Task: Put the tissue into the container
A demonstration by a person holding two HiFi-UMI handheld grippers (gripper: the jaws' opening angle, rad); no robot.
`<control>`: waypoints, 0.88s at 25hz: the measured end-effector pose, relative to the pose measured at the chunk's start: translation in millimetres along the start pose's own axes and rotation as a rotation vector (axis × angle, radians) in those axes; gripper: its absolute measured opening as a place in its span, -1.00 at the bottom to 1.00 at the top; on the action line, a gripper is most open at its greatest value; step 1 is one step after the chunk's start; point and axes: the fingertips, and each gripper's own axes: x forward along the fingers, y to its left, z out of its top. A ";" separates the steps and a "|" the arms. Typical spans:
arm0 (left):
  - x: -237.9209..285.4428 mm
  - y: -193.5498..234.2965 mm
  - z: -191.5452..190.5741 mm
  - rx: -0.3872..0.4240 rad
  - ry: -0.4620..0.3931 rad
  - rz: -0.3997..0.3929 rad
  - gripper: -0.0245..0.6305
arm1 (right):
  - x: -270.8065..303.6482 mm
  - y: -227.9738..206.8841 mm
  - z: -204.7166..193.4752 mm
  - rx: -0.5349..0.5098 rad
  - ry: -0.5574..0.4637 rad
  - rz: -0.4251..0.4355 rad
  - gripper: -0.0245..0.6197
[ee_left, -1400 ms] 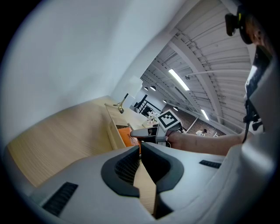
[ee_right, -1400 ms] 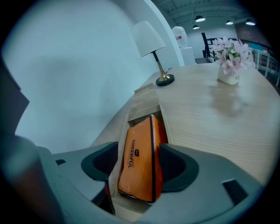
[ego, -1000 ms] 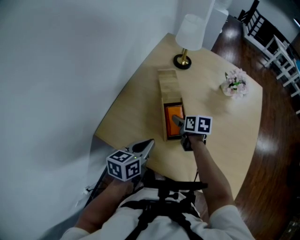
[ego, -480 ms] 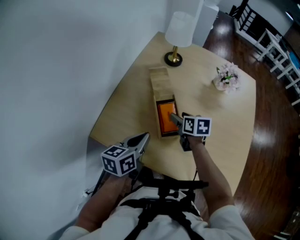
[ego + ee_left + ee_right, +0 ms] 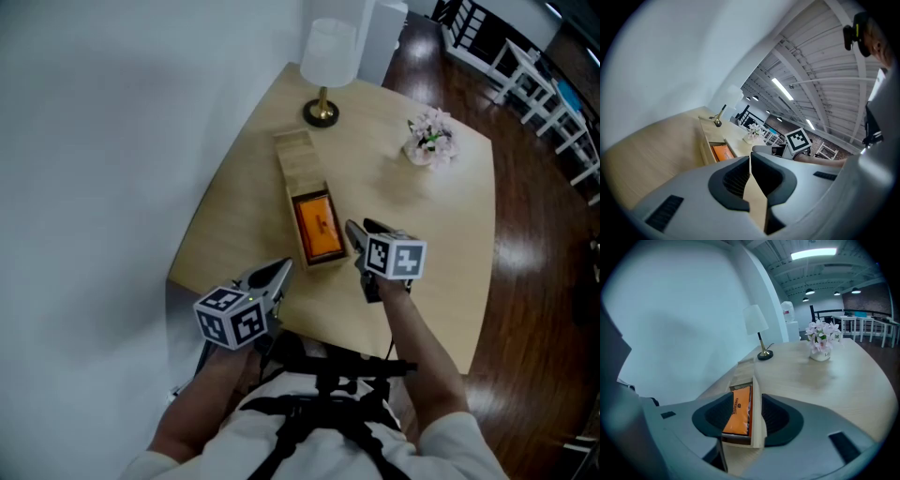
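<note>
Head view: orange tissue pack (image 5: 319, 228) sat in wooden container (image 5: 296, 159). Right gripper (image 5: 361, 228) at its 4 o'clock, jaws half apart, just narrowing, nothing gripped. Left gripper (image 5: 279, 272) jaws together, empty.

Dark print runs along the edge of the orange tissue pack (image 5: 738, 414) in my wooden container (image 5: 757, 397), too small to read. My left marker cube (image 5: 230, 319) and right marker cube (image 5: 395, 258) show only black-and-white square patterns.

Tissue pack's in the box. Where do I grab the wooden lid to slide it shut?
Grip the lid by its two long edges near the end by the lamp, coming down from above with jaws across its width. It lies flat and narrow, slid clear of the open half holding the orange tissue pack, so those edges look reachable.
</note>
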 end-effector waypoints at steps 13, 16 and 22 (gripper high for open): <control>23.8 -45.2 -0.4 0.039 0.014 -0.106 -0.94 | -83.8 -57.1 2.9 0.063 -0.111 -0.135 -0.32; 27.5 -62.1 -1.0 0.074 0.017 -0.115 -0.94 | -101.4 -69.9 3.9 0.069 -0.134 -0.140 -0.32; 43.7 -94.4 -7.9 0.086 0.003 -0.101 -0.94 | -133.5 -103.7 2.5 0.075 -0.152 -0.140 -0.32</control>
